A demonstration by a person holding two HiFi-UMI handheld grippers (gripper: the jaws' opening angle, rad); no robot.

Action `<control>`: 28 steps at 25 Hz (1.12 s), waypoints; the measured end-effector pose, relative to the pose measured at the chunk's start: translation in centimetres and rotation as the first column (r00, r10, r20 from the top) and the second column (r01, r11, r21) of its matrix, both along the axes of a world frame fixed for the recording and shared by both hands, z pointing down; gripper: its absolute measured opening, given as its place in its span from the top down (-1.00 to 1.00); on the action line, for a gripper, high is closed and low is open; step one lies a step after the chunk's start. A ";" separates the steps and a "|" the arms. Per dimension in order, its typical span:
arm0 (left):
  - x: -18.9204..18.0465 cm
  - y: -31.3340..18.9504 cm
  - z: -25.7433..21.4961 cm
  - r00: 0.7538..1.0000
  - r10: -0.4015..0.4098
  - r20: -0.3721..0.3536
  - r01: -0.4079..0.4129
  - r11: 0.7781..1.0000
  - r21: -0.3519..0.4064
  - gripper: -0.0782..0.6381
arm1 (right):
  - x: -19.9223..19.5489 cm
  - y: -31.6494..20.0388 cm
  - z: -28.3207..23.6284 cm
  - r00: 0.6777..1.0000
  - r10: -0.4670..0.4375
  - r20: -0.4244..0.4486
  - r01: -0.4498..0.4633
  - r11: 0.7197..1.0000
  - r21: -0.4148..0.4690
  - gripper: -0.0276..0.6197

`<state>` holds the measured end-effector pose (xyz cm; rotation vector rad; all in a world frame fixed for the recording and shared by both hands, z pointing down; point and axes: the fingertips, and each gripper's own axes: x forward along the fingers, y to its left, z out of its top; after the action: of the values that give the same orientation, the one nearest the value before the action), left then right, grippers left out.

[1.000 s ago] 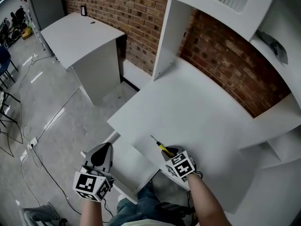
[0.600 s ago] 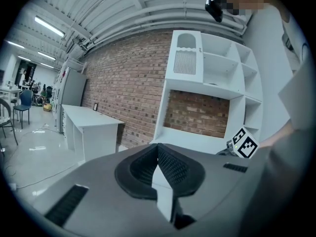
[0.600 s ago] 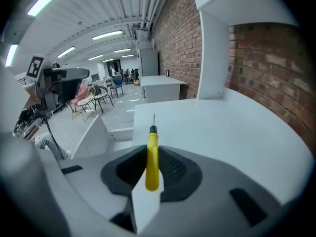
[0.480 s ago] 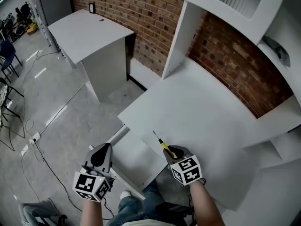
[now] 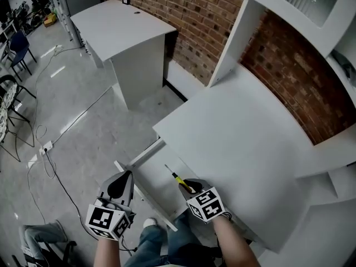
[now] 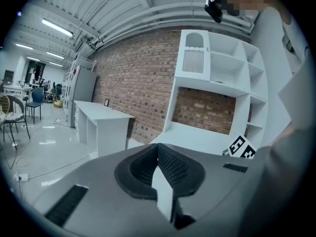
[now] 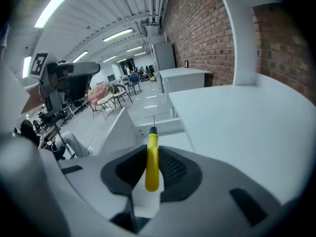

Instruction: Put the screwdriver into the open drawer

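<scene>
A screwdriver (image 5: 178, 178) with a yellow handle and a thin metal shaft is held in my right gripper (image 5: 188, 186), which is shut on the handle. Its tip points away from me, over the open white drawer (image 5: 150, 174) pulled out from under the desk top (image 5: 239, 138). In the right gripper view the yellow screwdriver handle (image 7: 152, 162) sits between the dark pads, with the drawer (image 7: 121, 132) just beyond the tip. My left gripper (image 5: 119, 187) hangs left of the drawer's front, over the floor. Its jaws are shut and hold nothing in the left gripper view (image 6: 158, 149).
A second white desk (image 5: 125, 24) stands at the back left against the brick wall (image 5: 189, 10). A white shelf unit upright (image 5: 233, 38) rises from the desk's far edge. Cables (image 5: 44, 149) and chairs (image 5: 11, 88) are on the grey floor at left. The person's legs (image 5: 153, 243) are below the drawer.
My right gripper has carried the screwdriver leftwards, from above the desk top to above the open drawer. The head view has swung left, so more floor shows. The left gripper stays shut.
</scene>
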<state>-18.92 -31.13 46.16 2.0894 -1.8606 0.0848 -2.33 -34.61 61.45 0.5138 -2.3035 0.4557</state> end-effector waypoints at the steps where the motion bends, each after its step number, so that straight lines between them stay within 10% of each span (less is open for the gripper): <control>1: -0.2 0.2 0.3 1.000 -0.007 0.003 0.007 1.000 -0.007 0.74 | -0.5 0.4 1.2 1.000 -0.016 -0.011 0.016 1.000 -0.019 0.66; 17: -1.5 1.2 4.8 0.995 -0.091 -0.032 0.087 0.992 -0.087 0.74 | -5.2 0.8 16.3 0.968 -0.124 -0.218 0.098 0.987 -0.127 0.88; 28: -2.0 2.2 5.2 0.996 -0.091 0.000 0.091 0.991 -0.096 0.74 | -6.1 -0.1 16.0 0.967 -0.114 -0.229 0.084 0.987 -0.136 0.89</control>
<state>-20.88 -28.91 51.35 1.9367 -1.9074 0.1438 -8.42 -34.67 77.47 0.3680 -2.0471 0.4612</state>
